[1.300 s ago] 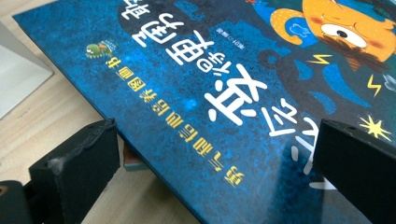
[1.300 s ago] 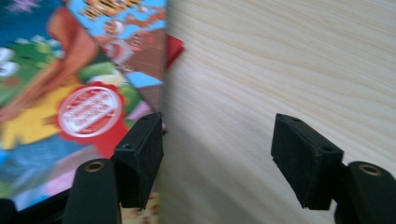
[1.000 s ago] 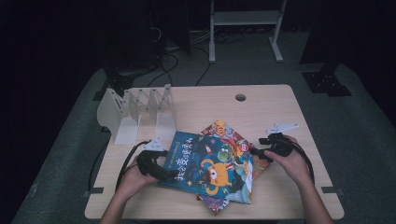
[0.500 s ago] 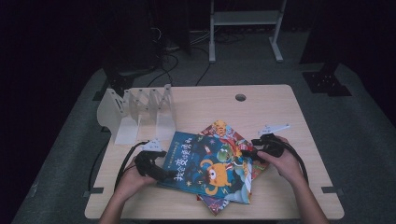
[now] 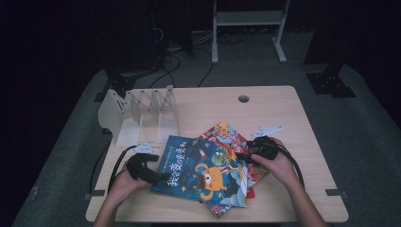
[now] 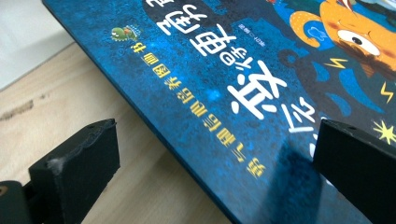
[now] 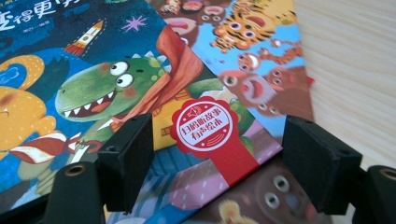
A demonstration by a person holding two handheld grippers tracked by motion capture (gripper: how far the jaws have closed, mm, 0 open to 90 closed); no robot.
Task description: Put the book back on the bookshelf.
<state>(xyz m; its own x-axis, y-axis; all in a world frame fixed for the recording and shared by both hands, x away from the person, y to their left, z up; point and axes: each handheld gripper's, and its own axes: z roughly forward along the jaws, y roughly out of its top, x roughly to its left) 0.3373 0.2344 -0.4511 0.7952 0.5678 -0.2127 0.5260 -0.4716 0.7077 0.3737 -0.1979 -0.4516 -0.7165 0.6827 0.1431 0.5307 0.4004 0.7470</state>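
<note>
Left gripper (image 5: 163,178), jaws spread, straddles the blue book's (image 5: 208,171) near-left edge; right gripper (image 5: 242,156), jaws just widened, straddles the opposite corner. The book lies between them atop a stack, long axis running gripper to gripper.

Light wooden table (image 5: 283,109) with a round cable hole (image 5: 243,99), standing on grey carpeted floor (image 5: 359,123). Behind it, a white metal frame stand (image 5: 246,19) and loose black cables (image 5: 175,61) on the floor. A black stand base (image 5: 329,84) sits at right. Surroundings dark; light falls mainly on the table.
</note>
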